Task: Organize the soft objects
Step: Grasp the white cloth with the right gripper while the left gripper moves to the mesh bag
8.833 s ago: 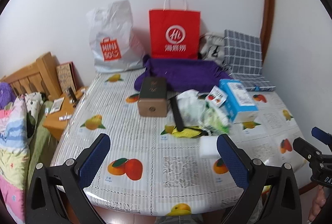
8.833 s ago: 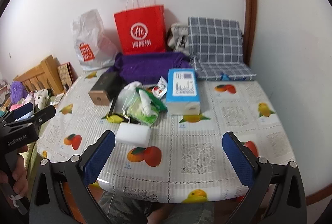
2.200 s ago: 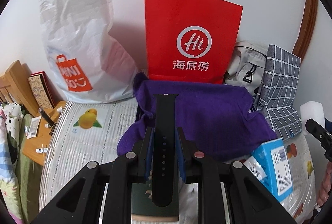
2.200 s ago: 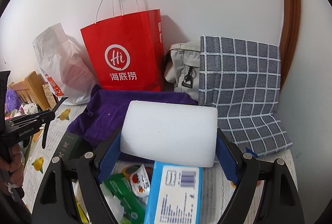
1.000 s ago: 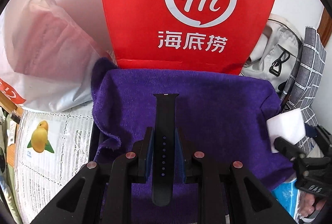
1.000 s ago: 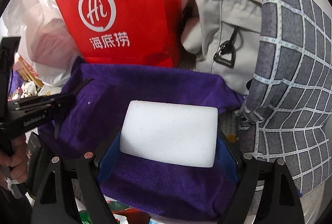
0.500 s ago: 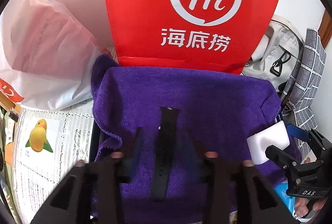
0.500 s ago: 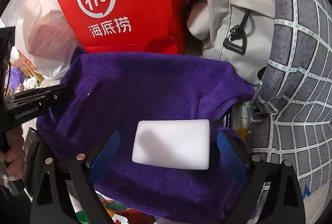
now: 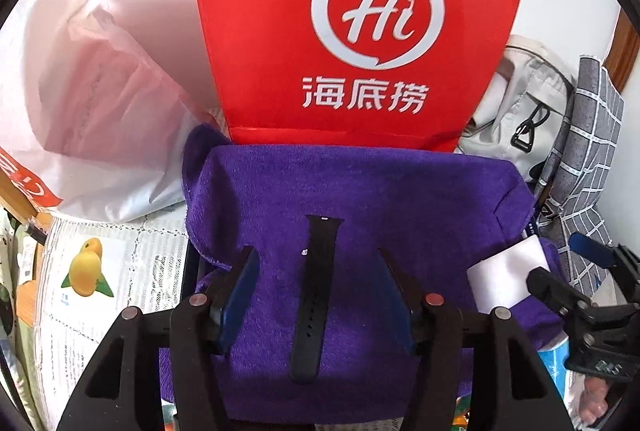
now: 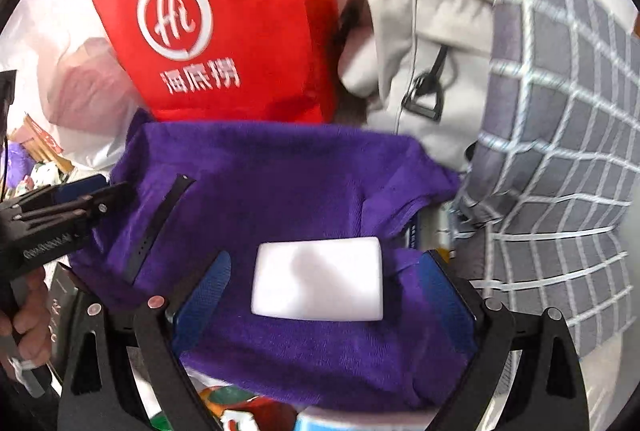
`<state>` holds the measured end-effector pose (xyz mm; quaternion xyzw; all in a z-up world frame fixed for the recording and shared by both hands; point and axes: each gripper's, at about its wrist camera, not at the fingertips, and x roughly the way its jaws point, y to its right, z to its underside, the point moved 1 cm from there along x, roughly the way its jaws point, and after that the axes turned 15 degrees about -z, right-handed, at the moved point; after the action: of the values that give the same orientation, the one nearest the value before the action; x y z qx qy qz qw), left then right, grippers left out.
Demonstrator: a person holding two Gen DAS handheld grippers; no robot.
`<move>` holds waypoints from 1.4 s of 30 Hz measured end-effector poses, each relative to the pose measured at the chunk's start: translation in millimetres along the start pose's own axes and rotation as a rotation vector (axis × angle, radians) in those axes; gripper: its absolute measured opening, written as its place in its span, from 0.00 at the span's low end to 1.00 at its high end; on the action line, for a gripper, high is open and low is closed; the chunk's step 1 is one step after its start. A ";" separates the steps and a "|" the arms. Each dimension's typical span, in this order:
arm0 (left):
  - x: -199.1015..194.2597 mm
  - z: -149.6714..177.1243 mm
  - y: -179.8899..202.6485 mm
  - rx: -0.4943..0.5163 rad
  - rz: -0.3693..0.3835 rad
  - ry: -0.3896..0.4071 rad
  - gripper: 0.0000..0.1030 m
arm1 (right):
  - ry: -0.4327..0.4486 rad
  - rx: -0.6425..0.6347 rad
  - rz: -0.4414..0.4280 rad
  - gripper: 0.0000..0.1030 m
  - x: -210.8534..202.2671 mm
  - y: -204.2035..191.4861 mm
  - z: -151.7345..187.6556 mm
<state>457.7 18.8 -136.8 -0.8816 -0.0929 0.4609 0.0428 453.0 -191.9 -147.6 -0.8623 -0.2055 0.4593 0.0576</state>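
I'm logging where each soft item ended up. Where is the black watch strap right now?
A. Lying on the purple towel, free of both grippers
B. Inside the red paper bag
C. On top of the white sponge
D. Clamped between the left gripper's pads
A: the black watch strap lies flat on the purple towel, with clear gaps to the pads of the left gripper, whose jaws have just been opening.

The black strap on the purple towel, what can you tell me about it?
The black strap looks like a rubbery watch band: long, thin, with a row of small holes toward its near end and a wider far end. It lies flat on the purple towel, between the open fingers of the left gripper, which do not touch it.
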 end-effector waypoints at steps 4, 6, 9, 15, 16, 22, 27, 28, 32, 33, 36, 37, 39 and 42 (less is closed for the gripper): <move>-20.0 1.7 1.1 0.017 -0.016 0.037 0.57 | 0.046 -0.024 -0.022 0.92 -27.9 -19.2 0.7; -31.6 5.2 -2.2 0.013 -0.038 0.053 0.59 | 0.058 -0.044 -0.018 0.92 -38.1 -27.6 6.5; -49.7 15.1 -11.9 -0.002 -0.039 0.076 0.59 | 0.050 -0.090 -0.005 0.92 -52.2 -40.5 26.8; -76.3 44.7 -37.5 -0.025 -0.028 0.074 0.59 | 0.010 -0.104 -0.025 0.73 -69.0 -61.7 83.3; -80.5 50.8 -42.1 -0.032 -0.026 0.072 0.59 | -0.003 -0.095 -0.047 0.71 -73.3 -65.9 97.1; -104.0 86.7 -63.5 -0.042 -0.005 0.066 0.59 | -0.056 -0.073 -0.086 0.57 -83.0 -88.6 153.3; -121.7 114.4 -71.9 -0.042 0.019 0.067 0.59 | -0.086 0.006 -0.127 0.49 -86.9 -92.1 186.9; -124.6 120.9 -72.8 -0.042 0.021 0.064 0.59 | -0.088 0.017 -0.152 0.42 -86.2 -93.9 193.2; -130.7 139.2 -71.3 -0.033 0.027 0.050 0.59 | -0.087 0.018 -0.127 0.16 -80.6 -98.7 208.1; -132.2 143.5 -70.5 -0.029 0.028 0.048 0.59 | -0.071 0.018 -0.120 0.16 -84.0 -99.9 211.1; -137.5 158.9 -67.8 -0.014 0.027 0.041 0.59 | -0.015 0.026 -0.136 0.16 -103.6 -102.9 217.2; -138.0 164.9 -66.3 -0.014 0.028 0.033 0.59 | 0.009 0.026 -0.135 0.16 -114.1 -103.5 220.0; -138.7 174.8 -63.2 -0.013 0.038 0.021 0.59 | 0.034 0.034 -0.125 0.16 -128.1 -100.8 226.0; -138.8 188.9 -56.7 -0.004 0.044 0.008 0.59 | 0.050 0.050 -0.099 0.16 -141.2 -90.5 236.7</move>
<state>218.2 44.2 -123.9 -0.8854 -0.0740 0.4578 0.0313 162.9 -188.4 -148.3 -0.8605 -0.2349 0.4393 0.1067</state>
